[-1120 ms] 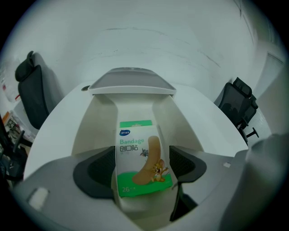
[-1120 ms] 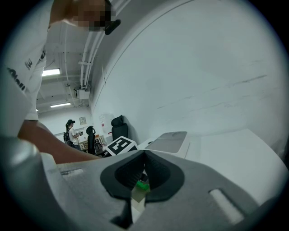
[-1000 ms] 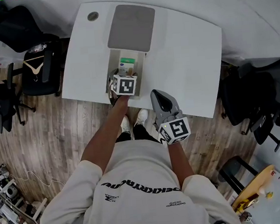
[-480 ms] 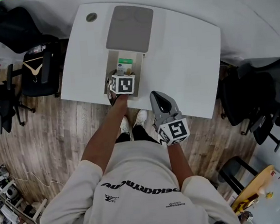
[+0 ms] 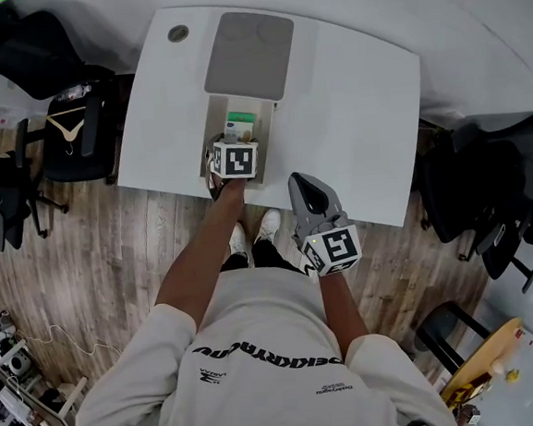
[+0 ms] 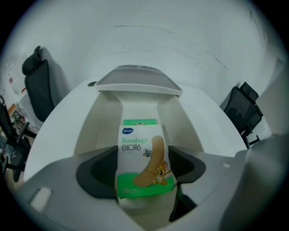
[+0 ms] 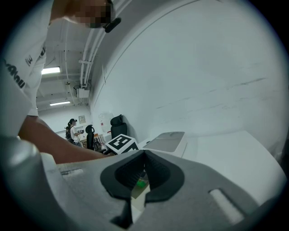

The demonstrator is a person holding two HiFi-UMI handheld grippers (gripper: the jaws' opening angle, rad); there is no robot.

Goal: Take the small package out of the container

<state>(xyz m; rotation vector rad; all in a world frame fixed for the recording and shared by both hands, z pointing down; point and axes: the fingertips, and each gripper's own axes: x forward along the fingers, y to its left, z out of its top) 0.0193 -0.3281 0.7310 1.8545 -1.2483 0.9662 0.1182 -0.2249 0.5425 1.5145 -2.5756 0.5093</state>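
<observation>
At the far left of the head view, a black office chair (image 5: 56, 133) stands on the wood floor beside the white table (image 5: 359, 106). On the table's near left part sits the white container (image 5: 270, 128), open, its grey lid (image 5: 250, 55) lying flat at the far end. The left gripper (image 5: 229, 155) reaches down into it. In the left gripper view its 2 dark pads (image 6: 97, 171) press against the 2 side edges of the small package (image 6: 141, 149), a white-and-green bandage box, which stands upright between the container's walls (image 6: 101, 126) and is still inside them. Further right, the right gripper (image 5: 317, 208) hovers over the table's near edge, jaws pressed together with nothing between them. Another black chair (image 5: 487, 188) stands at the far right.
</observation>
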